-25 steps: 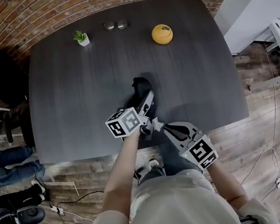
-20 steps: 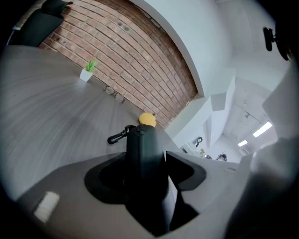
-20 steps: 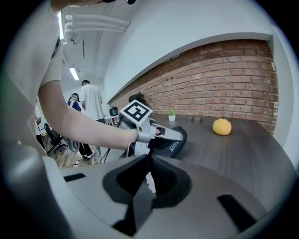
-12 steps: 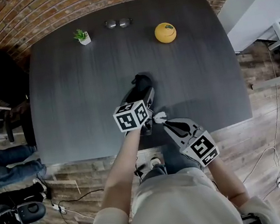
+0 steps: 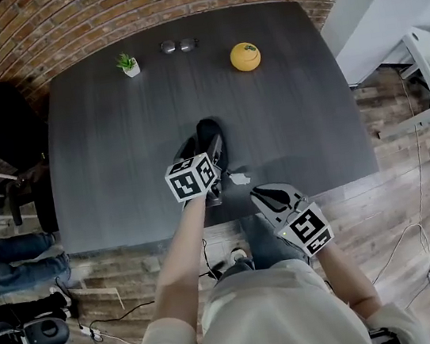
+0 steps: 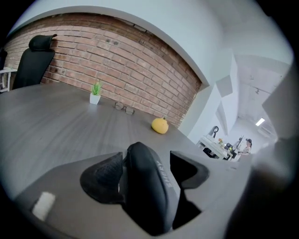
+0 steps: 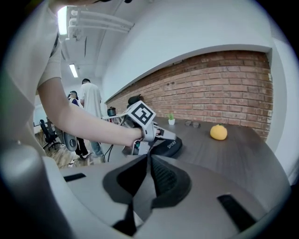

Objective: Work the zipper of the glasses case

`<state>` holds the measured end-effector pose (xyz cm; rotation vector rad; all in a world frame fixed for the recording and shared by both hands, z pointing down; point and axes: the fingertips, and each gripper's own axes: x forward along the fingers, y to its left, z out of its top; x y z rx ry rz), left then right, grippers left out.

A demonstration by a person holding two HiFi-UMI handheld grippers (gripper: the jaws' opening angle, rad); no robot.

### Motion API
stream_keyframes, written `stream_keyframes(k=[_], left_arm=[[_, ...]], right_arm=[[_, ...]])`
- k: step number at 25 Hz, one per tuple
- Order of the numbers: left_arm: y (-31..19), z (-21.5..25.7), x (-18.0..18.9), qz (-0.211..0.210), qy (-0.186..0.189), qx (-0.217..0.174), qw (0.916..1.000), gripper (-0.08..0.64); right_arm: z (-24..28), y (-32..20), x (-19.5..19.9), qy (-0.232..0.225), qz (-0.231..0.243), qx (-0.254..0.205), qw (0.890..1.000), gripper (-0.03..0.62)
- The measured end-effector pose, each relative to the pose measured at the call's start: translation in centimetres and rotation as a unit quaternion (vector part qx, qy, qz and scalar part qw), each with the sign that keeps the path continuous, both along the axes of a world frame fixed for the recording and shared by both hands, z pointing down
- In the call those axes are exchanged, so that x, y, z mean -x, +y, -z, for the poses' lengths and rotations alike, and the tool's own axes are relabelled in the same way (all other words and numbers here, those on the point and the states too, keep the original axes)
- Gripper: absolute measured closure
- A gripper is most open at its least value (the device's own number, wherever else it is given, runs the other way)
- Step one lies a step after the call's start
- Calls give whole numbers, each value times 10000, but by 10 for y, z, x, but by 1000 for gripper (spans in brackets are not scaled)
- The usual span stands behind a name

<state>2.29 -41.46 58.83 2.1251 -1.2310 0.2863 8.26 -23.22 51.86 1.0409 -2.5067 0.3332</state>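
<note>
One glasses case (image 5: 209,132) sat between the left gripper's (image 6: 145,175) opening jaws; the right gripper (image 7: 148,179) was clenched, empty; one plant (image 5: 127,62) and one yellow fruit (image 5: 245,56) stood at the bench's (image 5: 108,151) far edge.

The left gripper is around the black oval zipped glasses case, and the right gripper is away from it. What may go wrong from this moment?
1. The left gripper's jaws are opening around the glasses case. Once free, the case may shift or tip on the dark grey wooden table.
2. The right gripper, shut and empty, is at the table's near edge, so nothing steadies the case.
</note>
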Motion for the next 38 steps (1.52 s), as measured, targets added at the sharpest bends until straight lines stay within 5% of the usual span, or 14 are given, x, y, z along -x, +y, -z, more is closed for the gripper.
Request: stream_keyframes(k=[4,18,30,38], left_arm=[[31,40,0,-129,49,-439,9989,265],[180,143,51,-54,-79,-1406,9900,531],[292,166,93,-82,177,-1637,9863,551],[330,153,111,-81,215,-1525,9880,551]], right_arm=[[18,17,-3,58,-287,-234,9993,561],[81,96,7,-436,-953,-873,9907,578],[118,163,29,-1057,-985,-1250,9816,588],[116,188,38,-1040,-960,-1306,9813,588]])
